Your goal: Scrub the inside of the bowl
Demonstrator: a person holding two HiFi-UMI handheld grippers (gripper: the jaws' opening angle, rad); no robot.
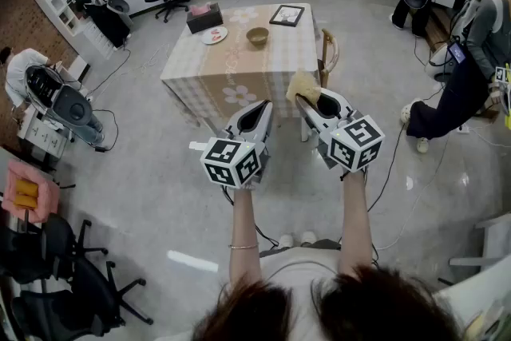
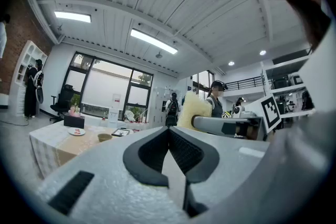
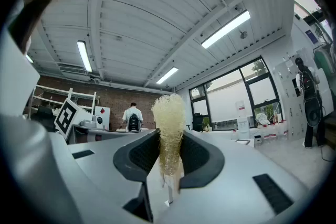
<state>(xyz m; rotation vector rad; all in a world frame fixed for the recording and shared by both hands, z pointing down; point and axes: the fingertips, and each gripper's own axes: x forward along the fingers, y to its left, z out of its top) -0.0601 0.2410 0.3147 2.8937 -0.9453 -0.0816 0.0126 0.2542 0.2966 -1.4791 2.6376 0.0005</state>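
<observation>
A small tan bowl (image 1: 257,35) stands on the checked table (image 1: 239,72) far ahead of me; in the left gripper view the bowl (image 2: 104,137) shows small at the lower left. My right gripper (image 1: 302,98) is shut on a pale yellow mesh scrubber (image 1: 303,85), held up in the air well short of the table. In the right gripper view the scrubber (image 3: 168,118) sticks up from between the pads of the gripper (image 3: 169,135). My left gripper (image 1: 266,104) is beside it, shut and empty, with its jaws (image 2: 168,128) touching. The scrubber (image 2: 193,110) also shows in the left gripper view.
On the table are a plate (image 1: 214,34), a dark tissue box (image 1: 204,17) and a framed picture (image 1: 287,15). A wooden chair (image 1: 328,53) stands at the table's right side. A person (image 1: 471,68) stands at the right, office chairs (image 1: 72,267) at the lower left, cables on the floor.
</observation>
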